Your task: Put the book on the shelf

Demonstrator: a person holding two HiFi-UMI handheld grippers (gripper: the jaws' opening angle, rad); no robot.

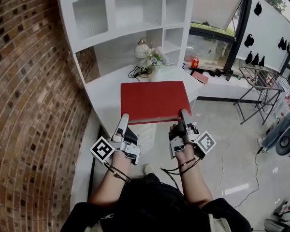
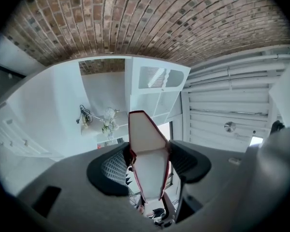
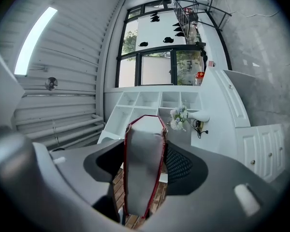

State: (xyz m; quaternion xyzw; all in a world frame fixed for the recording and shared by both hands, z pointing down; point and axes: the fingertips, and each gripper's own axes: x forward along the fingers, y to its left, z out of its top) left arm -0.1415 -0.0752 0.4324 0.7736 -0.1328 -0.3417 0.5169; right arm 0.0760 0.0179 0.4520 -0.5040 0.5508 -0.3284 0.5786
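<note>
Book (image 1: 154, 100) with a plain red cover, broad and thin, held level over the near edge of a white counter (image 1: 102, 93). Left gripper (image 1: 123, 119) is clamped on its near left corner and right gripper (image 1: 184, 115) on its near right corner, pale page edges showing between the jaws. White shelf (image 1: 135, 11) stands on the far side, with flowers (image 1: 154, 57) at its foot.

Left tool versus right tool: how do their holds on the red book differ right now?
The left tool grips the red book at the left corner of its near edge, the right tool at the right corner. The left tool's marker cube faces outward left, the right tool's outward right. Both are shut on the book, holding it roughly flat over the white counter.
</note>
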